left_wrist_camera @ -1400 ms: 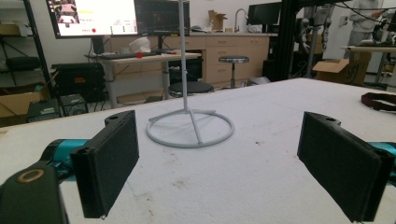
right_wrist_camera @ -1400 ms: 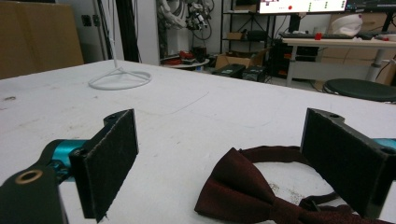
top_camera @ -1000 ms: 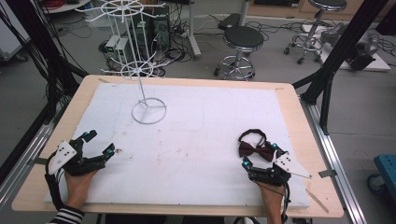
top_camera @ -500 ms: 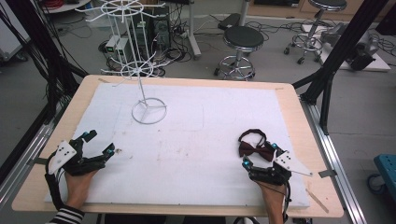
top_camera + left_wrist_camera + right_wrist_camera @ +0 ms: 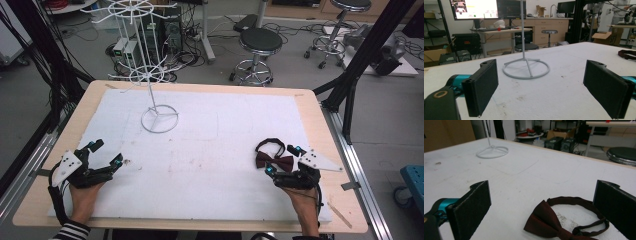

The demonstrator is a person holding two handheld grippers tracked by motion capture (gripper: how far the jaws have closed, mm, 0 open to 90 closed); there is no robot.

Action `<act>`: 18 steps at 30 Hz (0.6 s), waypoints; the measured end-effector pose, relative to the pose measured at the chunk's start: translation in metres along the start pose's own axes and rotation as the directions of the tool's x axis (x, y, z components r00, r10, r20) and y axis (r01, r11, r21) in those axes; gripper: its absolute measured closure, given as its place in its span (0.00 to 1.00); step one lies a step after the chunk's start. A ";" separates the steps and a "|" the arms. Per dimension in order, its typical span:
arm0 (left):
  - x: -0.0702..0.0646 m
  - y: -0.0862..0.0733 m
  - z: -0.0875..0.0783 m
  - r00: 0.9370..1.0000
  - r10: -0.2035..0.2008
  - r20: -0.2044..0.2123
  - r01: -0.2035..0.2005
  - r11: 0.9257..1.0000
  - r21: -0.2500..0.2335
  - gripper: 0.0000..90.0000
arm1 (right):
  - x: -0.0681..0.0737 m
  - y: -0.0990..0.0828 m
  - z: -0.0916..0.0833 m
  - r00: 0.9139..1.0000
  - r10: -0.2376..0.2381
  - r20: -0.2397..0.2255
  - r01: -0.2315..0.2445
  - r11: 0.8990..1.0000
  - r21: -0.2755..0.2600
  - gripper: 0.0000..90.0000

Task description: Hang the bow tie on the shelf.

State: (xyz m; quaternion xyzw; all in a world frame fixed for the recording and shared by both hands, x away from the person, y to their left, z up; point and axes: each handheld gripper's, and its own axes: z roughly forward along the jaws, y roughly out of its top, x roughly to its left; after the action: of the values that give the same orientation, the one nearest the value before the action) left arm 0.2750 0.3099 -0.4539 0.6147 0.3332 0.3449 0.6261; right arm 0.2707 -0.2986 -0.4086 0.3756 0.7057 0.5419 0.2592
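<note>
Right gripper (image 5: 281, 161) sits low near the table's right front corner, jaws spread wide, and the dark red bow tie (image 5: 274, 161) lies flat on the white mat (image 5: 215, 150) right ahead of it; in the right gripper view the bow tie (image 5: 549, 221) rests between the two black pads, closer to the right one, its strap looping out behind the bow, and nothing pinches it. So the pick-up looks not yet made: the tie is on the mat, unheld, and my read is that the grasp is the step in hand, with the carry across to the white wire stand (image 5: 152, 75) and the hanging all left to do. That stand rises well apart from the tie, toward the table's far left corner, ring base on the mat, hook spokes up high. Left gripper (image 5: 102, 157) waits by the left front corner, also gaping, holding nothing; its own view looks straight at the stand's ring base (image 5: 526, 68) across bare mat. A few faint stains mark the mat's middle. Nothing lies on the mat between tie and stand, so the way looks open; the likely snags are the limp strap and those thin hooks. Beyond the far edge stands a round black stool (image 5: 256, 42) amid floor cables.
</note>
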 end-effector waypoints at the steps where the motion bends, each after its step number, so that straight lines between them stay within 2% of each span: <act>1: 0.000 0.000 0.000 1.000 0.003 -0.001 -0.003 1.000 0.001 0.14 | -0.002 0.002 0.000 1.000 -0.003 -0.005 0.003 1.000 0.018 0.01; 3: 0.000 0.000 0.000 1.000 0.002 -0.001 -0.002 1.000 0.001 0.14 | -0.004 0.005 0.000 1.000 -0.003 -0.011 0.003 0.999 0.033 0.01; 4: 0.000 0.000 0.000 1.000 0.001 -0.001 -0.001 1.000 0.000 0.14 | -0.008 0.009 0.000 0.999 0.001 -0.034 0.001 0.998 0.061 0.01; 9: 0.000 0.000 0.000 1.000 0.000 0.000 0.000 1.000 0.000 0.14 | -0.022 0.019 0.000 0.998 -0.014 -0.057 0.022 0.989 0.145 0.01; 11: 0.000 0.000 0.000 1.000 -0.001 -0.001 0.001 1.000 0.000 0.14 | -0.023 0.020 0.000 0.998 -0.012 -0.060 0.021 0.987 0.158 0.01; 14: 0.000 0.000 0.000 1.000 0.000 -0.001 0.000 1.000 0.001 0.14 | -0.034 0.029 0.002 0.996 -0.017 -0.084 0.035 0.975 0.220 0.01; 15: 0.000 0.000 0.000 1.000 -0.001 -0.001 0.001 1.000 0.000 0.14 | -0.034 0.029 0.002 0.996 -0.017 -0.084 0.035 0.975 0.220 0.01; 16: 0.000 0.000 0.000 1.000 -0.001 0.000 0.001 1.000 0.000 0.14 | -0.037 0.032 0.002 0.995 -0.018 -0.093 0.041 0.968 0.249 0.01; 18: 0.000 0.000 0.000 1.000 0.000 -0.001 0.000 1.000 0.001 0.14 | -0.039 0.033 0.003 0.995 -0.026 -0.100 0.051 0.965 0.257 0.01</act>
State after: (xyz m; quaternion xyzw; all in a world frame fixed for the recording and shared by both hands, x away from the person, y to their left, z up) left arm 0.2750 0.3099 -0.4539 0.6148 0.3339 0.3451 0.6256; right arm 0.3035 -0.3240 -0.3789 0.3661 0.7892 0.4572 0.1844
